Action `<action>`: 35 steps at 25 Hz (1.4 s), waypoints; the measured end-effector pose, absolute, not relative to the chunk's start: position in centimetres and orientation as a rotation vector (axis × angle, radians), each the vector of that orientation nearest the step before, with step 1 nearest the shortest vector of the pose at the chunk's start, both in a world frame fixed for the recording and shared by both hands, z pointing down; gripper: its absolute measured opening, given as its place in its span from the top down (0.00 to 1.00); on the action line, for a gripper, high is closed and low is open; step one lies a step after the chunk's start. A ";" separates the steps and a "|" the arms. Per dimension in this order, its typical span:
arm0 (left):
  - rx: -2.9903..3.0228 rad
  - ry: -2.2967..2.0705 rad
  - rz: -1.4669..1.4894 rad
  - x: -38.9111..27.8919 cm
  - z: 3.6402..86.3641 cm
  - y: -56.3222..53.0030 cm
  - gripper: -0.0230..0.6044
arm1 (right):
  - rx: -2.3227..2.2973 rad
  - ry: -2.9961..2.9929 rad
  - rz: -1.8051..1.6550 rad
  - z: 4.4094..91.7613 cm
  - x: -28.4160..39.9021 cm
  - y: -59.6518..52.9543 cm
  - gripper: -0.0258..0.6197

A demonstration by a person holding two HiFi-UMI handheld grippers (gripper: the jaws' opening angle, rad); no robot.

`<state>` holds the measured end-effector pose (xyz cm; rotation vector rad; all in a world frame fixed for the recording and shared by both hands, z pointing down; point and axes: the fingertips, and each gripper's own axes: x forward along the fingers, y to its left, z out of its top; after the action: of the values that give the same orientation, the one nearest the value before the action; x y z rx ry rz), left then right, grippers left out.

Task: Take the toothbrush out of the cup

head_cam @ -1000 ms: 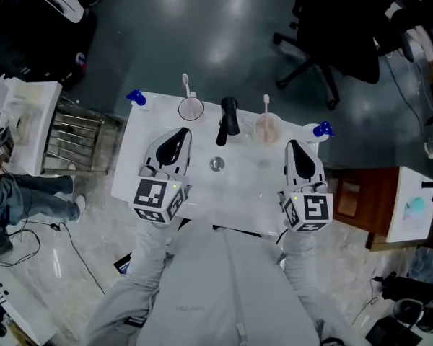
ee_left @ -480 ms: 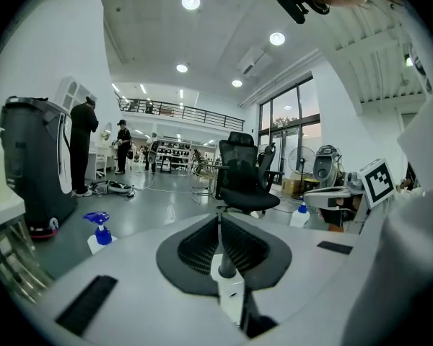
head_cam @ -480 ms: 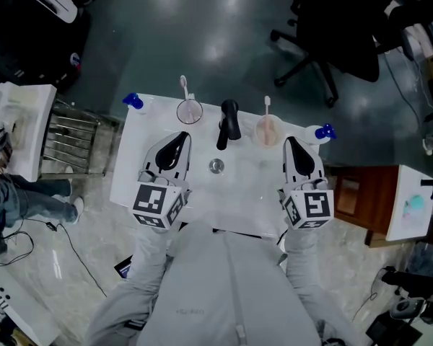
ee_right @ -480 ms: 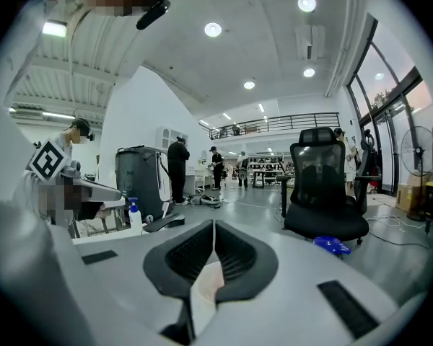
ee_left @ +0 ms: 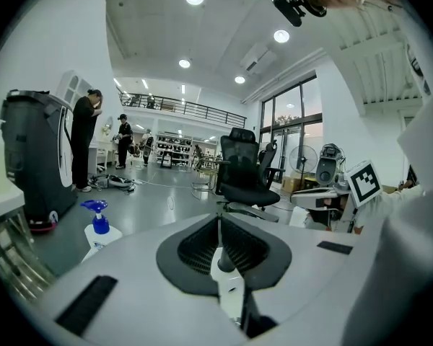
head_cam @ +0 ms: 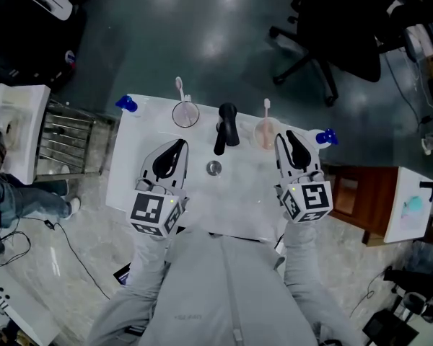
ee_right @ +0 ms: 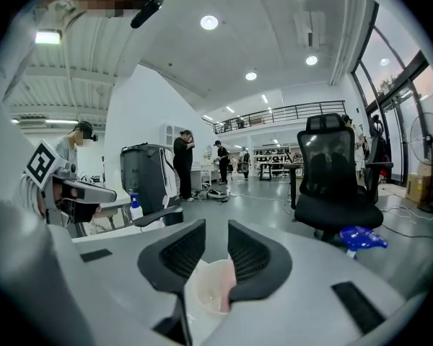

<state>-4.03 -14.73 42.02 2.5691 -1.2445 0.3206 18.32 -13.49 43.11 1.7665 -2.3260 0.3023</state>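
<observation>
On the white washbasin top (head_cam: 256, 200), a clear cup (head_cam: 185, 114) holds a white toothbrush (head_cam: 179, 86) left of the black tap (head_cam: 227, 125). Right of the tap, a pinkish cup (head_cam: 265, 132) holds another toothbrush (head_cam: 266, 107). My right gripper (head_cam: 281, 138) is right beside the pinkish cup. Its jaws are opening with nothing between them. In the right gripper view the pinkish cup (ee_right: 213, 287) sits just below the parted jaws of the right gripper (ee_right: 216, 231). My left gripper (head_cam: 175, 145) is shut, a short way before the clear cup; the left gripper (ee_left: 219, 220) shows closed jaws.
Blue-topped pump bottles stand at the back left corner (head_cam: 125, 104) and the right corner (head_cam: 326, 136). The drain (head_cam: 213, 168) lies in the basin between the grippers. A black office chair (head_cam: 332, 42) stands on the floor beyond; a metal rack (head_cam: 68, 139) is at the left.
My right gripper has moved forward and left, up to the pinkish cup, and its jaws have parted. The left gripper has kept its place, shut.
</observation>
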 end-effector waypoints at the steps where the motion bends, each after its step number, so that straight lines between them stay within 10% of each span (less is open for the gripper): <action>1: 2.566 -1.242 0.322 -4.0 42.2 -14.7 0.91 | 1.762 -2.327 0.314 43.4 18.3 -13.7 0.82; 35: 2.523 -1.207 0.344 -4.4 45.2 -15.0 0.91 | 1.508 -2.051 0.422 51.8 17.3 -20.9 0.67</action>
<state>-4.42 -15.01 45.16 2.5234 -1.2066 0.3442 17.31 -20.91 51.84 1.5084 -2.0509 0.4215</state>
